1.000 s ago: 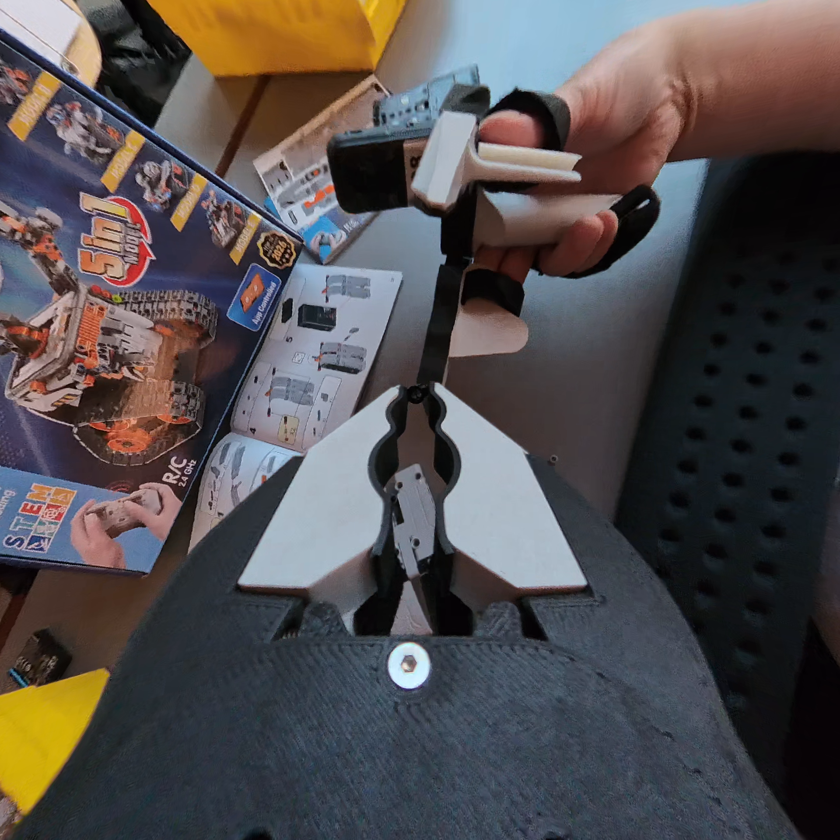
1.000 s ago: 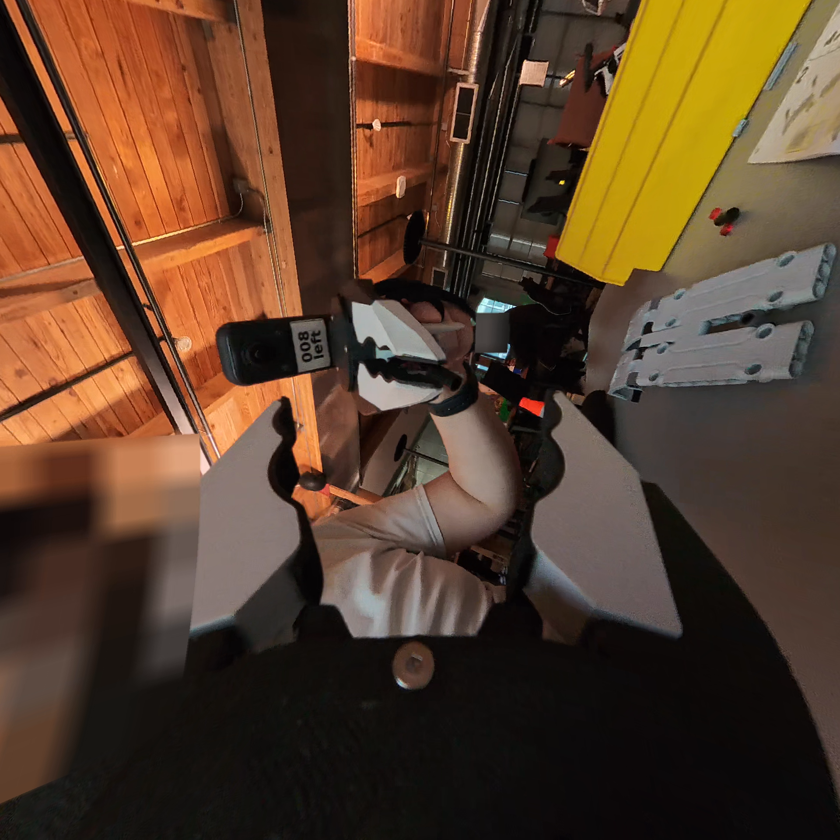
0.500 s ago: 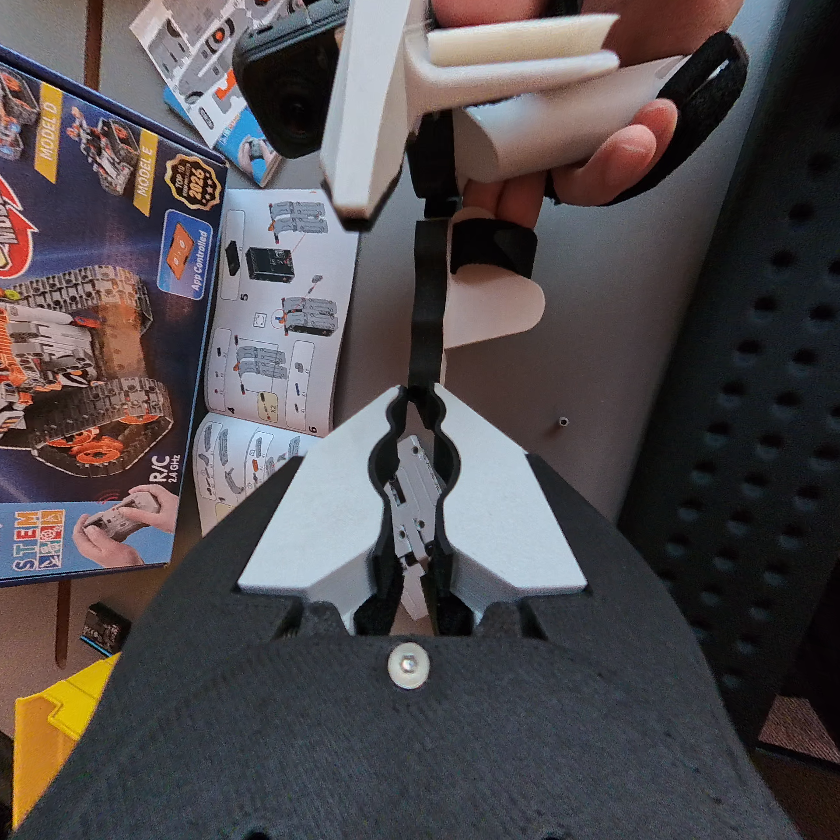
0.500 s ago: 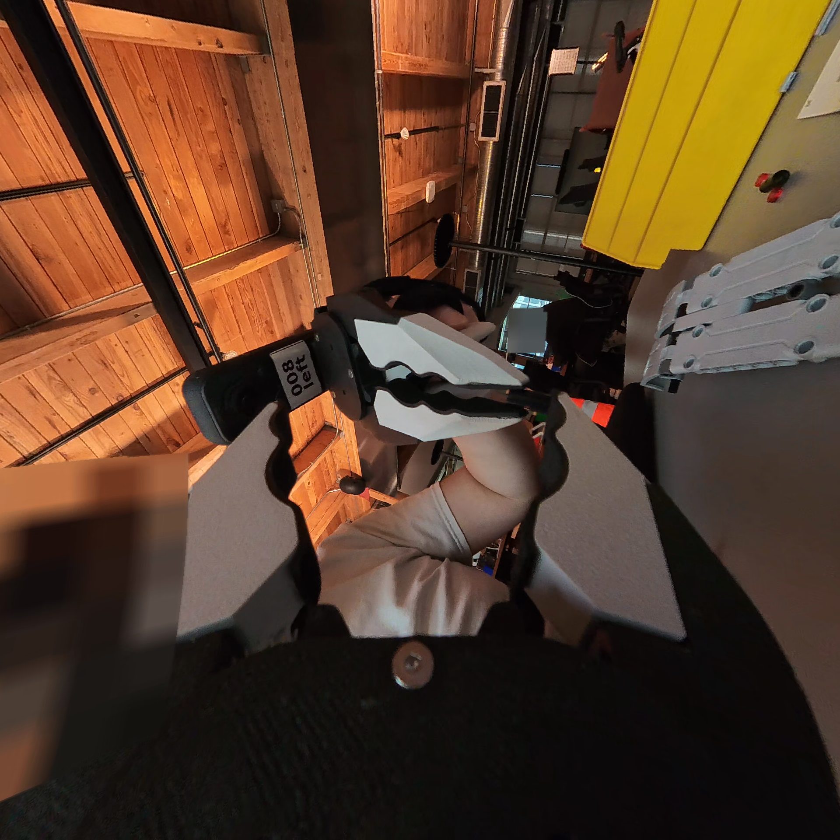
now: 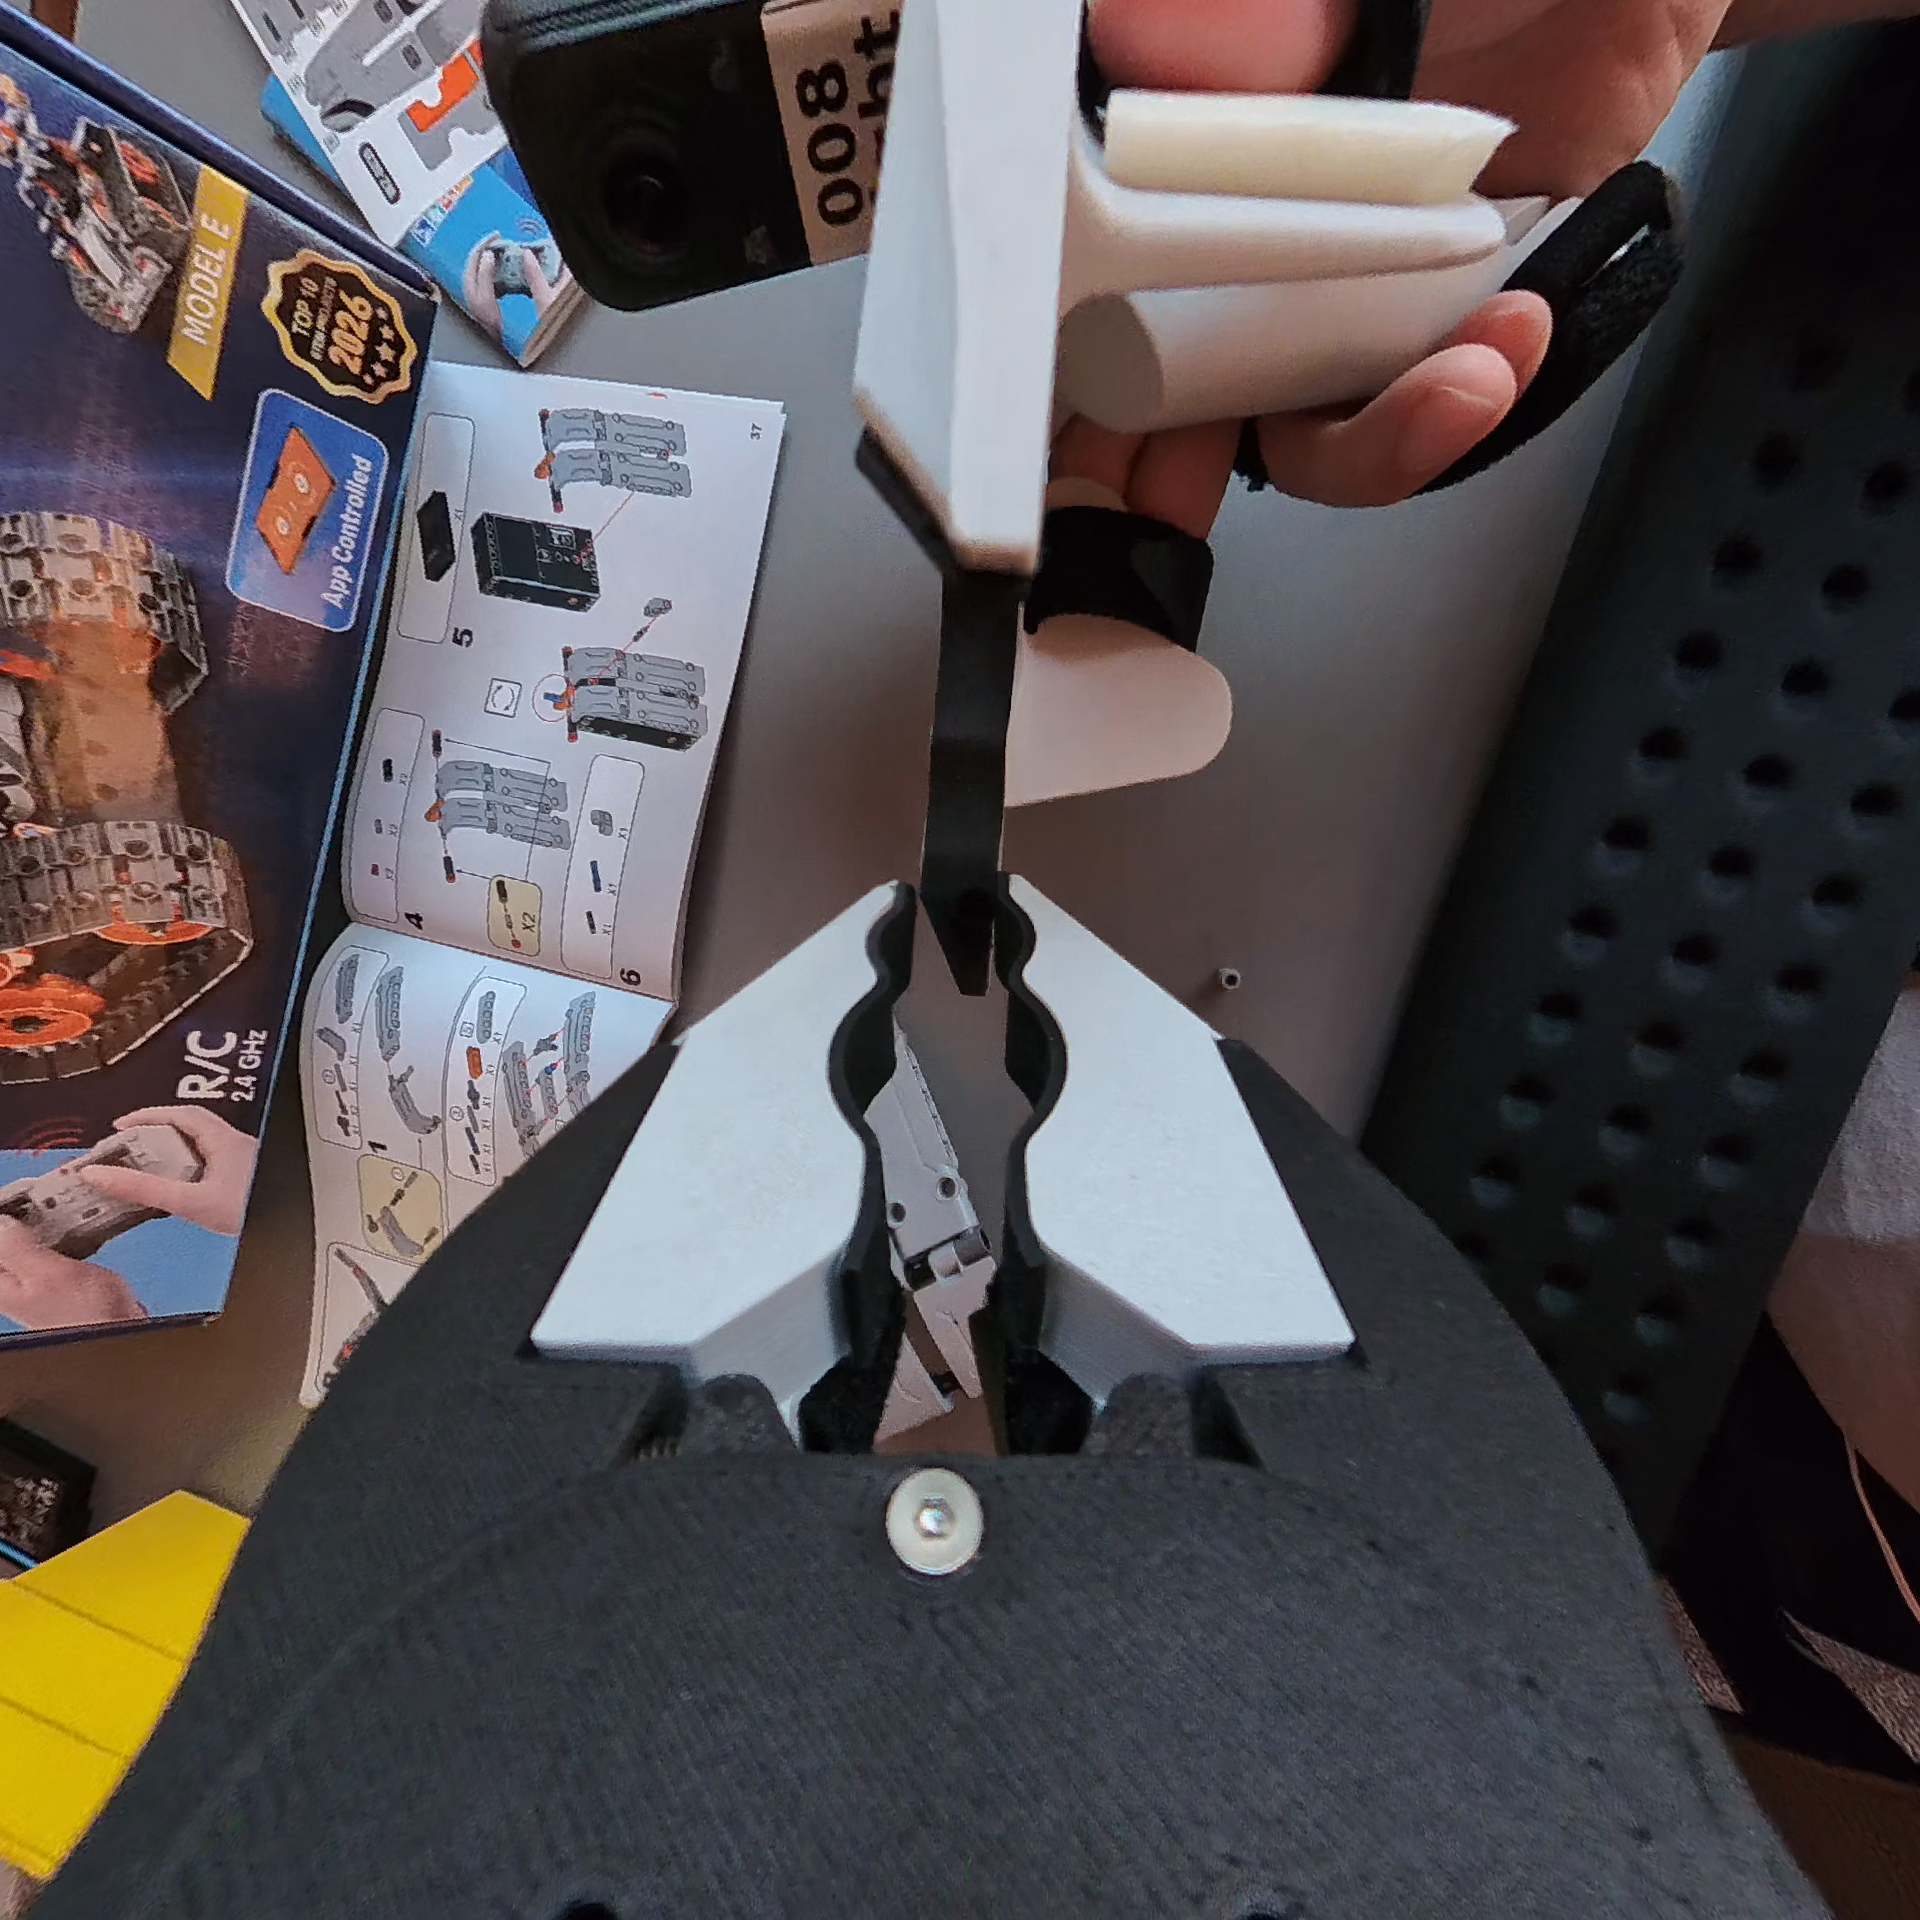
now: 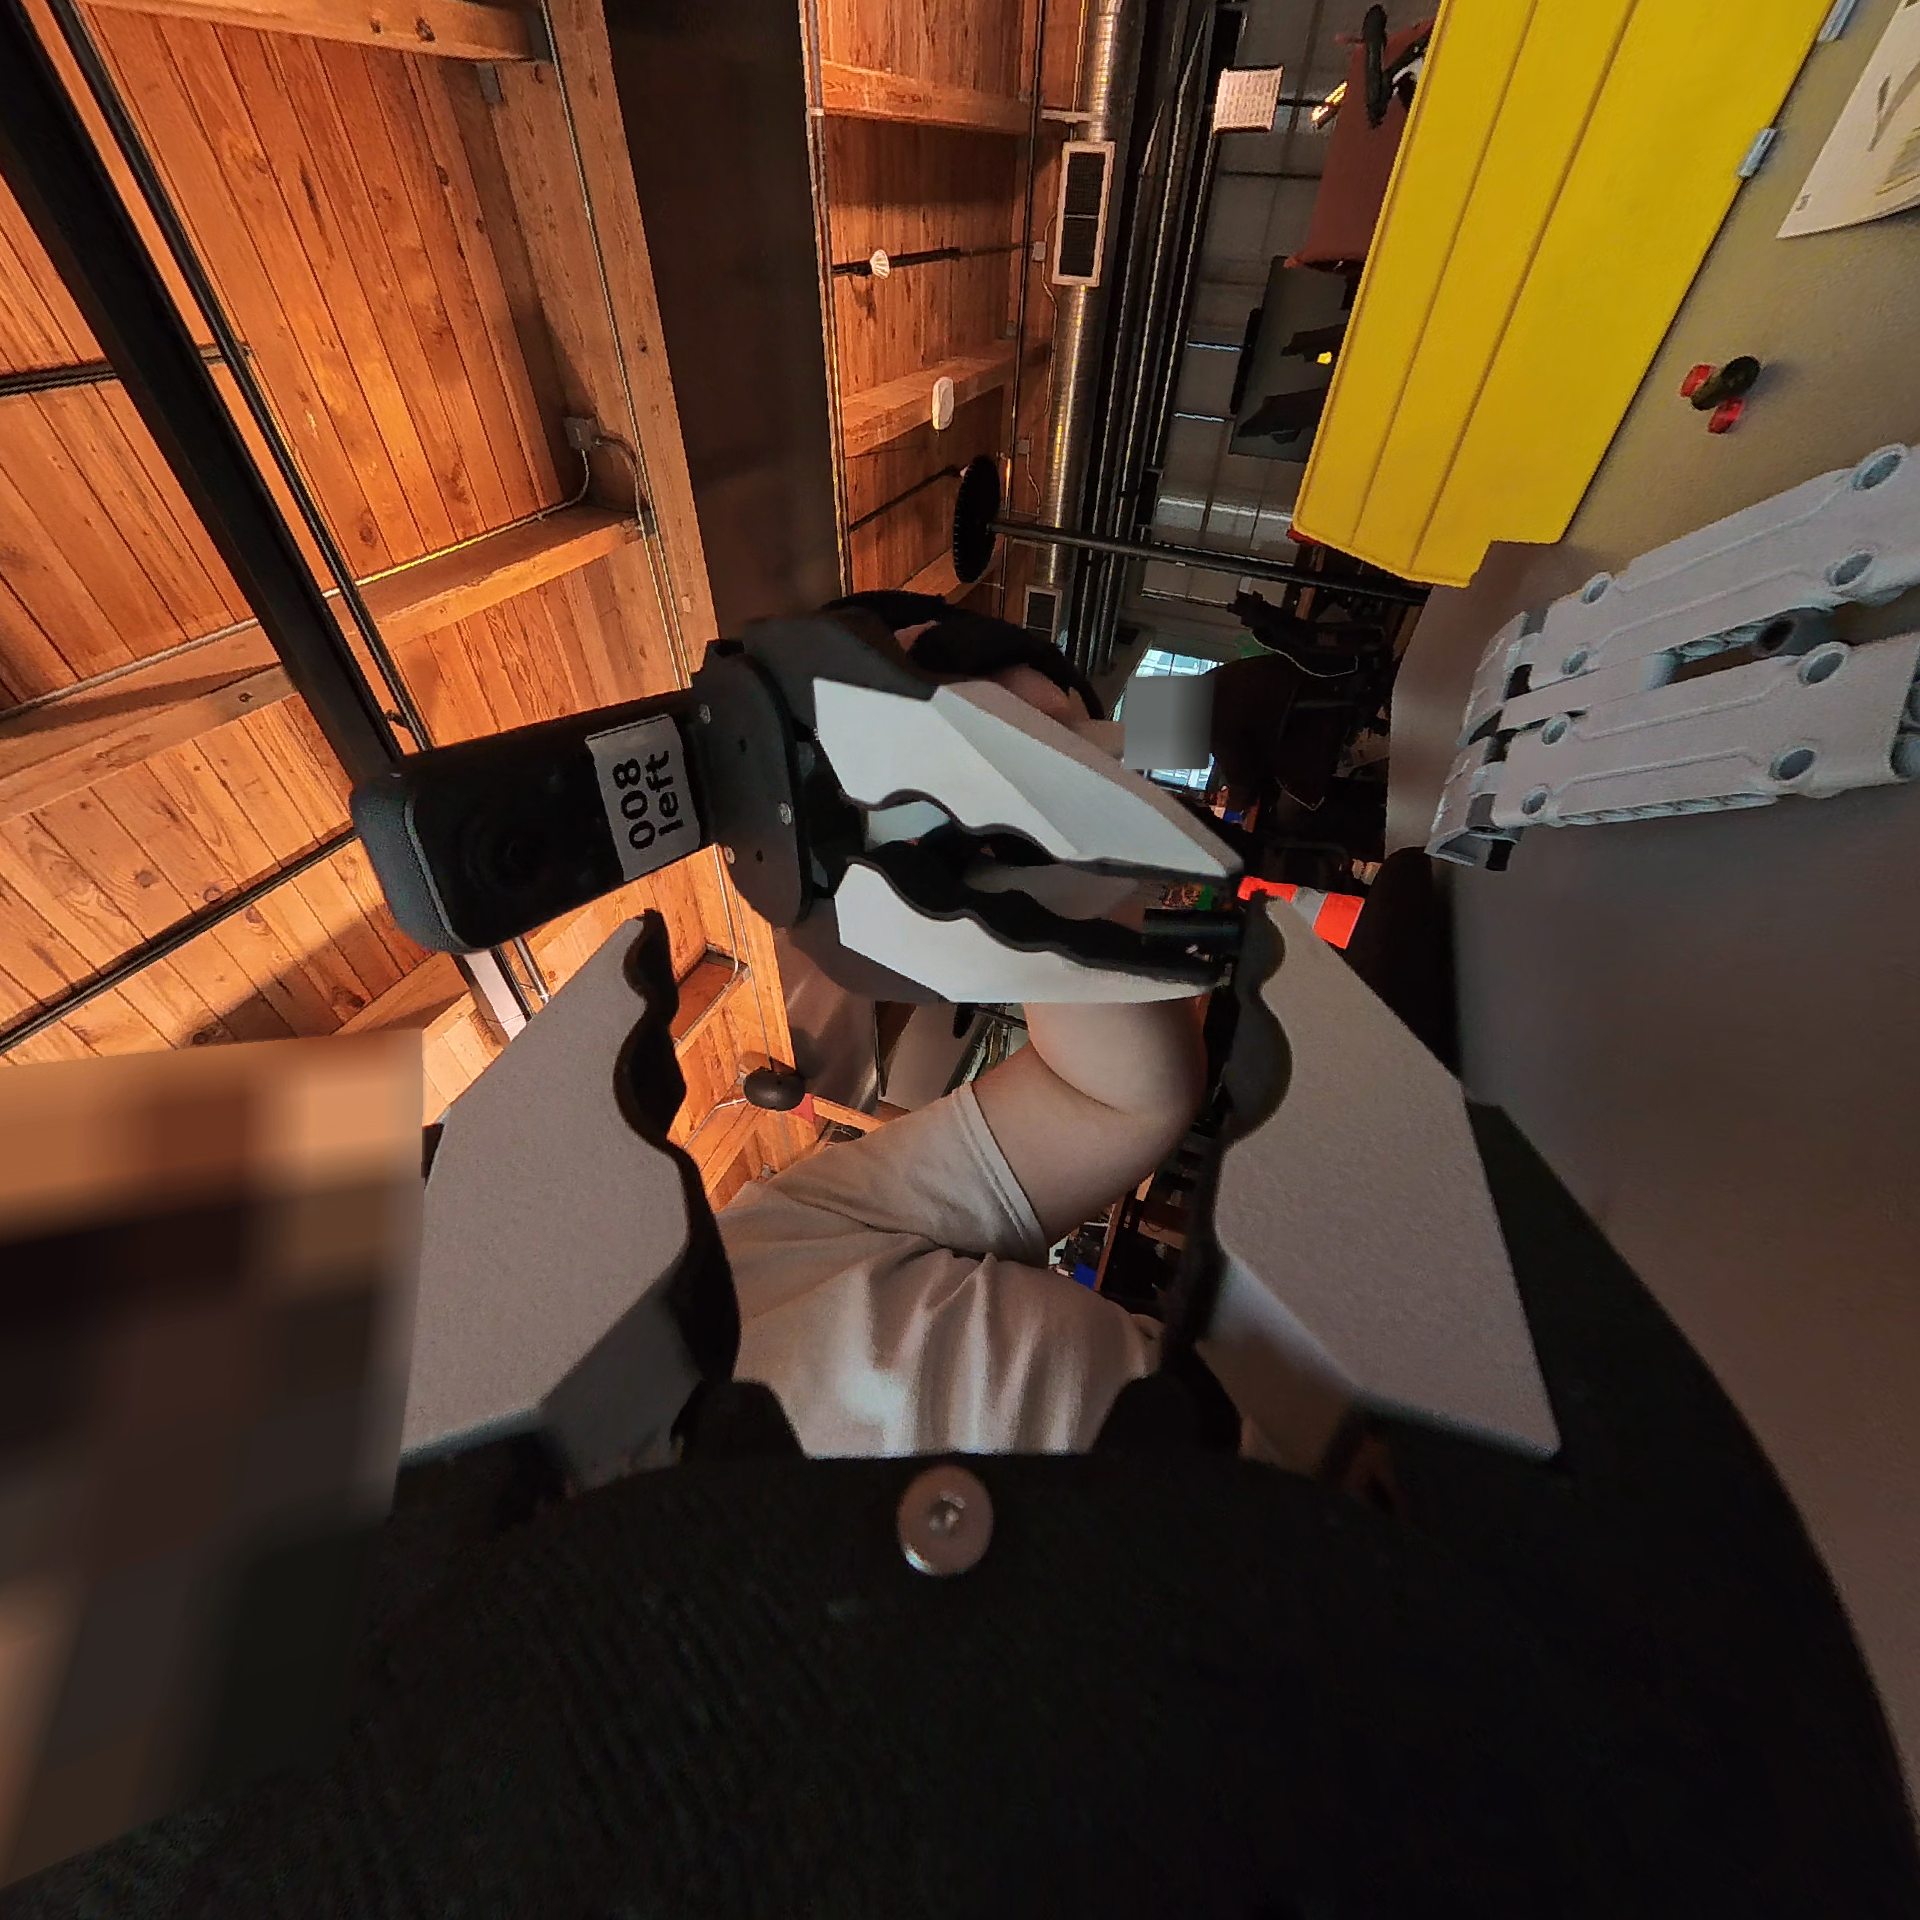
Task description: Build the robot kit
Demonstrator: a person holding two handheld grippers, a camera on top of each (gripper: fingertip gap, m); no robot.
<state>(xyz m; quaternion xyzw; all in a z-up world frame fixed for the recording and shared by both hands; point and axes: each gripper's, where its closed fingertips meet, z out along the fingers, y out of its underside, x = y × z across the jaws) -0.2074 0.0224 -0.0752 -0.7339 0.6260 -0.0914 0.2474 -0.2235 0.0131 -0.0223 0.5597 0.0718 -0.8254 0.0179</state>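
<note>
My left gripper (image 5: 958, 904) points down at the grey table (image 5: 1351, 935). Its jaws stand only a narrow gap apart, with a small grey building piece (image 5: 928, 1184) lodged at a tilt between the pads. The black tip of one right gripper finger (image 5: 966, 790) sits between my left fingertips. A hand (image 5: 1403, 436) holds that right gripper just above. In the right wrist view my right gripper (image 6: 951, 925) is wide open and empty. The left gripper (image 6: 1216, 925) reaches across to its right fingertip.
A blue toy-kit box (image 5: 156, 727), an open instruction booklet (image 5: 561, 675) and a second booklet (image 5: 416, 156) lie left. A yellow bin (image 5: 94, 1662) is at lower left, and a black perforated surface (image 5: 1714, 831) at right. A grey beam assembly (image 6: 1683, 675) and a small red-and-black part (image 6: 1720, 390) lie on the table.
The right gripper has come closer and its finger tip has slid in between my left fingertips. The left jaws have widened slightly. The grey piece stays between them.
</note>
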